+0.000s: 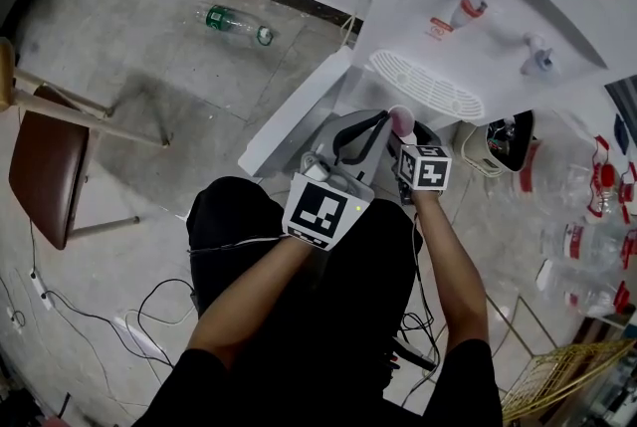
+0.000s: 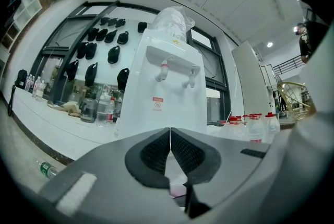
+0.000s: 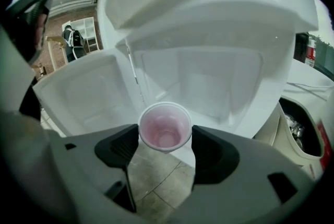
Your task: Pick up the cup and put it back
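Our forearms reach up from the bottom edge of the head view. We see the right gripper (image 3: 165, 149) with its jaws spread wide and its pads pressed against the sides of a small translucent pink plastic cup (image 3: 165, 131). The cup's mouth faces that gripper's camera. It hangs at frame centre before the open lower compartment of the tall white water dispenser (image 1: 518, 7). To its left, the left gripper (image 2: 170, 137) has its jaws pressed together on nothing; a pinkish patch beneath them is perhaps that cup.
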Tool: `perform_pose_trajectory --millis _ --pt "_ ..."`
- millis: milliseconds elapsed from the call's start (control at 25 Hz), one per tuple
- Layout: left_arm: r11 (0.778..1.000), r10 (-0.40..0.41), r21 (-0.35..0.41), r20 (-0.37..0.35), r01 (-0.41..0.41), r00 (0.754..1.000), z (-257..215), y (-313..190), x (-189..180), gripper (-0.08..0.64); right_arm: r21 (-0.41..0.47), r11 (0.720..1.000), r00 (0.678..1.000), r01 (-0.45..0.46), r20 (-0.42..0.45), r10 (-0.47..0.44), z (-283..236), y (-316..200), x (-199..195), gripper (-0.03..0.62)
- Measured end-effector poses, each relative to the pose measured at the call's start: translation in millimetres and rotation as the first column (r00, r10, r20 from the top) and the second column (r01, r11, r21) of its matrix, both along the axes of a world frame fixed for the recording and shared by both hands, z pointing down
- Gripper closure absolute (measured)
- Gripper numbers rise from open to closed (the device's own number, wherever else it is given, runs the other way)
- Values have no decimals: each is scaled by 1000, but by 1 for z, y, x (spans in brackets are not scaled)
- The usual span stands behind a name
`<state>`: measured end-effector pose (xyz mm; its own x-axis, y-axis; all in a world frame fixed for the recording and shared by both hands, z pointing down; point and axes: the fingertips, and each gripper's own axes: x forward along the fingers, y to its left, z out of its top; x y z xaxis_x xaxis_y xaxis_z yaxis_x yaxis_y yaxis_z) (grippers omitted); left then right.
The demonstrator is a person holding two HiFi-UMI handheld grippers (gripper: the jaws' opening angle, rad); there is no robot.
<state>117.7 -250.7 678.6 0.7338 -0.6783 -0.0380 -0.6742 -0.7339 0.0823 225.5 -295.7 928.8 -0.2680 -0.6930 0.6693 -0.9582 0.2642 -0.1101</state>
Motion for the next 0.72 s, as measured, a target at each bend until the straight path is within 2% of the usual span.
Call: perform_pose_trajectory --millis 240,400,720 --pt "1000 -14 6 -1 14 1000 -7 2 6 552 2 994 994 111 21 -111 -53 41 -11 285" --pt "1000 -16 17 11 16 1000 -9 4 13 552 -3 983 983 184 1 -184 -83 65 -12 285" --pt "1000 -2 27 26 1 1000 -11 8 21 552 -14 957 957 289 37 -289 -150 95 -15 285"
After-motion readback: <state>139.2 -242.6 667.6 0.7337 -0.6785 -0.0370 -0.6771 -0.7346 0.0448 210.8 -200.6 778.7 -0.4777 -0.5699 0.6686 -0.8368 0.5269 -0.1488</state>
